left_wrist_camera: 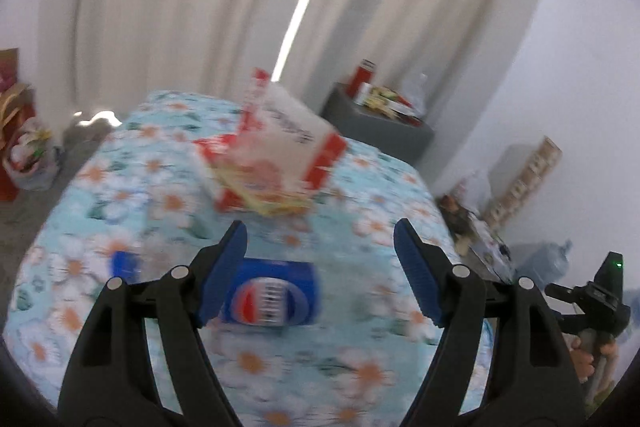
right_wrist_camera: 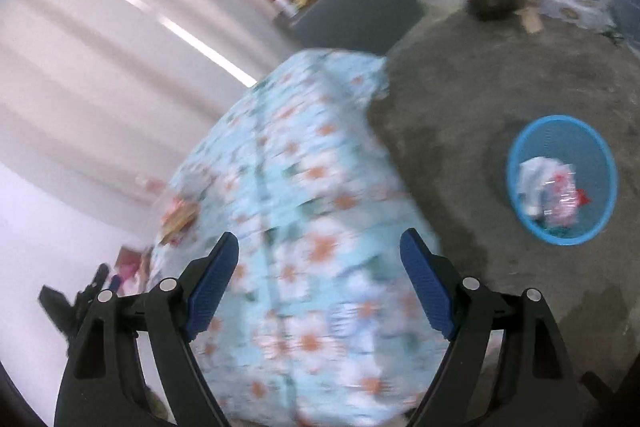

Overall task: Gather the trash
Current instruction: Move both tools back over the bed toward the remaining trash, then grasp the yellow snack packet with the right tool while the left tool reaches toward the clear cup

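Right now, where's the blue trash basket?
In the right wrist view, the blue basket stands on the grey floor, right of the floral bed.

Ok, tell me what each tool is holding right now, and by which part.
Nothing. The left tool stands open above the blue Pepsi packet; the right tool is open over the floral cover.

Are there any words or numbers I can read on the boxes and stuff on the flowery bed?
Nothing reads clearly.
Blue box: a round red, white and blue logo, its lettering blurred.
Red and white carton: dark print on its white side, too blurred to read.
Items on the grey cabinet: too small to read.
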